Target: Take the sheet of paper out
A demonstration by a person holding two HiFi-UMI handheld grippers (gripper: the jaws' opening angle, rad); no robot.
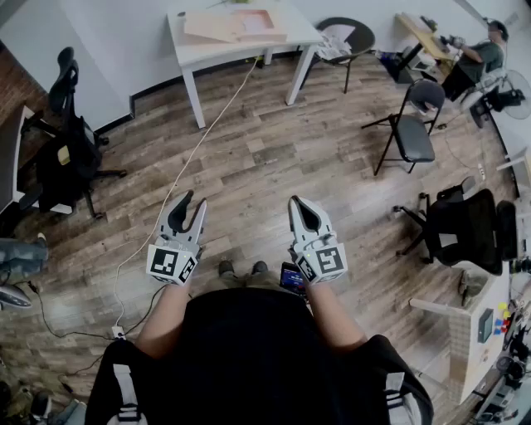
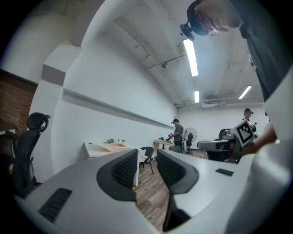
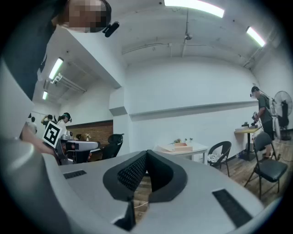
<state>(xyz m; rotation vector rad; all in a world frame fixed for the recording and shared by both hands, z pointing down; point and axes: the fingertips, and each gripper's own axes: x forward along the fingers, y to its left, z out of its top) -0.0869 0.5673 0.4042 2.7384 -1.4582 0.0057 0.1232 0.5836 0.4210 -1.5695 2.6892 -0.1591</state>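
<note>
- office chair [image 1: 66, 153] sitting at the left edge; the desk beside it is getting cut off by the frame.
- cable [image 1: 192, 158] running over the floor from the table, passing left of the left gripper [image 1: 193, 202].
- left gripper pointing level, jaws standing wide apart, gripping nothing.
- floor [image 1: 274, 141] lying open between the grippers and the table [image 1: 199, 54].
- paper [image 1: 214, 25] lying on the table among tan sheets, well apart from both grippers; a single sheet is hard to make out.
- right gripper [image 1: 295, 202] sitting closed tip to tip, holding nothing.
- cubes showing square markers, not readable text.
- folding chair [image 1: 412, 129] standing at the right.
</note>
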